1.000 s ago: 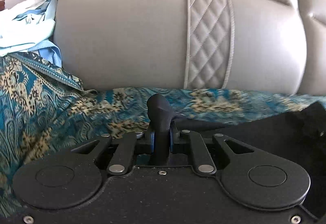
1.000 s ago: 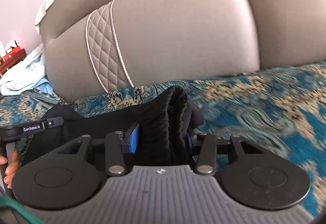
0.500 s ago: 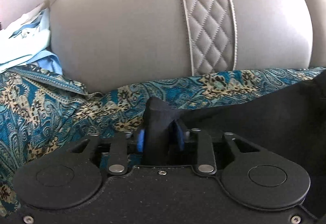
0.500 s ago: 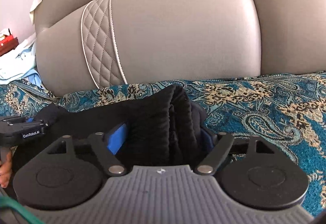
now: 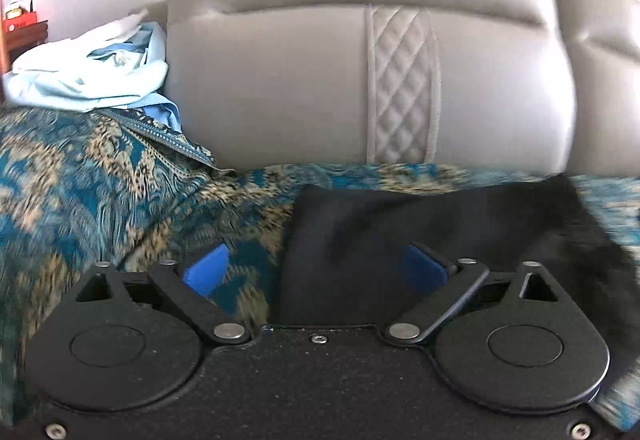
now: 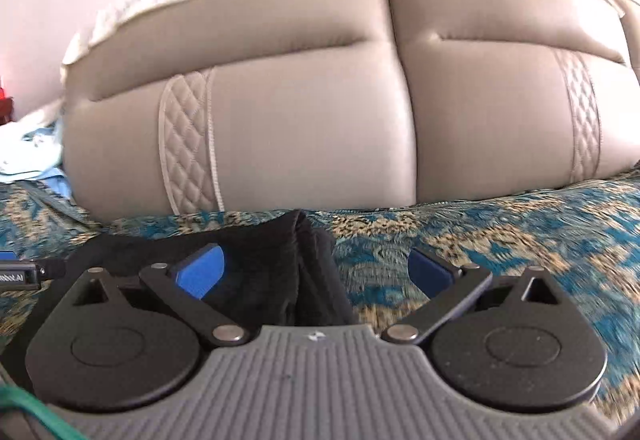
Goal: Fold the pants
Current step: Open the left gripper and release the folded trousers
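Left hand-held gripper (image 5: 316,272): jaws opening, spread wide, blue pads (image 5: 206,272) clear of cloth on both sides. Between them, the near edge of the black pants (image 5: 400,232), loose, gripped by nothing, lying flat on the sofa seat and running off to the right.

Right hand-held gripper (image 6: 316,274): jaws likewise opening, wide apart. Thick folded end of the pants (image 6: 288,272) between them, nearer the left pad (image 6: 200,274), pressed by neither.

Hard to make out: the pants' right edge in the left view, smeared by blur; their near part hidden under both gripper bodies; their full outline cut off in either view. At the left edge of the right view, part of the other gripper (image 6: 28,272), with a white label cut short, only some end letters legible.

Underneath, a teal and tan patterned cover (image 5: 80,200) over the seat. Behind, a grey padded backrest (image 5: 280,88) with quilted strips. Left of it, a heap of pale blue cloth (image 5: 88,76). Beyond, a pale wall and something red on dark wood (image 5: 22,24), too small to tell.
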Available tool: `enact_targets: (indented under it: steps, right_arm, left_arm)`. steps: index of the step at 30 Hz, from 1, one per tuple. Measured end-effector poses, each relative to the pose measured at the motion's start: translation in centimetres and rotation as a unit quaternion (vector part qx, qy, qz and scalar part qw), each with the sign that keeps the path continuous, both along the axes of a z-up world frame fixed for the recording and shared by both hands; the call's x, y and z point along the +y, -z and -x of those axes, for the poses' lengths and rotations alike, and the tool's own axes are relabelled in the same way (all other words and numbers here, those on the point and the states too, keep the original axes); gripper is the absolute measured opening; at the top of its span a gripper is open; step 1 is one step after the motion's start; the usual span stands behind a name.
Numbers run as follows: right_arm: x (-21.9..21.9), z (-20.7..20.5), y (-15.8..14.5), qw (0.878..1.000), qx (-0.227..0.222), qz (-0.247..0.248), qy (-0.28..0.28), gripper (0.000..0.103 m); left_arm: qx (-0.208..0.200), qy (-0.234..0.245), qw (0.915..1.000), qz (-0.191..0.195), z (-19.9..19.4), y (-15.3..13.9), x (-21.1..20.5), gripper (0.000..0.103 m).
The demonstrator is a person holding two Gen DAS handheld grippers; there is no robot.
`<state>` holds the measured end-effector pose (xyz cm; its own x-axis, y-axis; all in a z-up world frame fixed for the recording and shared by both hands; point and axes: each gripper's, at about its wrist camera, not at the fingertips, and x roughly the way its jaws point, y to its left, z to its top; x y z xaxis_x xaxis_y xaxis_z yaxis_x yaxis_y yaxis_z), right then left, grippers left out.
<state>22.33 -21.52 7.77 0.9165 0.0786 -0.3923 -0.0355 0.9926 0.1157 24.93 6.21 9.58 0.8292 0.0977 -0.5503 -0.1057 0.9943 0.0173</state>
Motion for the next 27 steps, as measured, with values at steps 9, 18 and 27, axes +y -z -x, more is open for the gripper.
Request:
enact_targets:
  steps: [9, 18, 27]
  right_arm:
    - [3.3, 8.1, 3.6, 0.998, -0.011, 0.062, -0.015, 0.103]
    - [4.8, 9.0, 6.6, 0.997, 0.032, 0.067, -0.005, 0.103]
    - [5.2, 8.6, 6.8, 0.996, 0.039, 0.074, -0.013, 0.103]
  left_arm:
    - [0.021, 0.031, 0.9993, 0.006, 7.6, 2.3, -3.9, 0.103]
    - [0.055, 0.025, 0.998, 0.017, 8.8, 5.4, -4.7, 0.103]
    - [0.045, 0.015, 0.9988, 0.015, 8.5, 5.5, -4.8, 0.103]
